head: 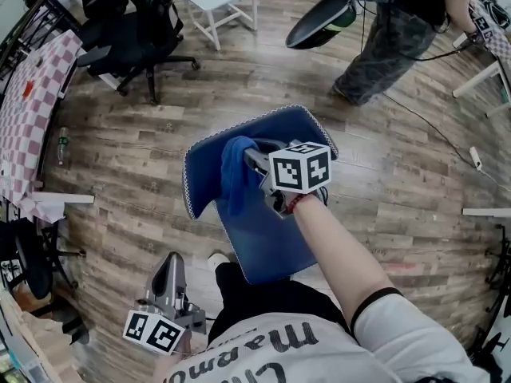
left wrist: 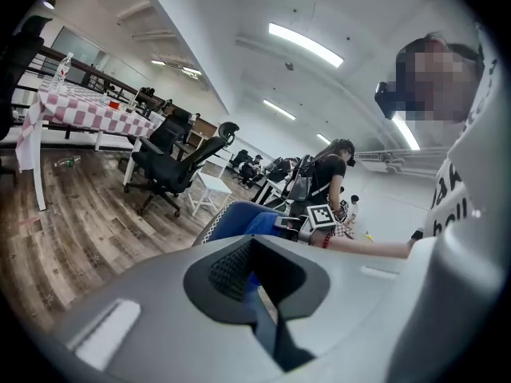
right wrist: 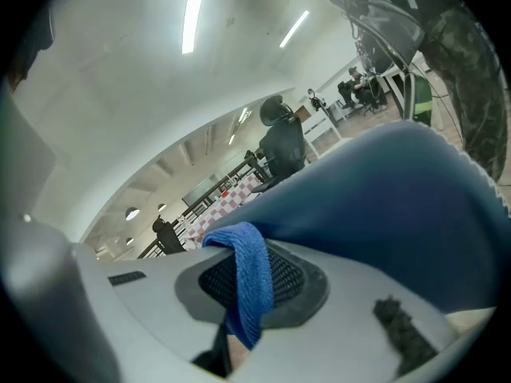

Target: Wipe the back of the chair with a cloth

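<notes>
Presently the right tongs [head: 254, 159] pinch a blue microfibre cloth [head: 235, 174] and press it onto the inner face of the blue fabric chair back with white-stitched edging [head: 279, 130]; a wiping stroke looks to be under way. Left tongs [head: 169, 268] hang low beside the person's leg, pressed together and empty, likely parked clear. No container in view.

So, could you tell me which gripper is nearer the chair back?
Right. The right gripper holds the cloth at the chair back; the left gripper hangs by the person's leg, apart.
</notes>
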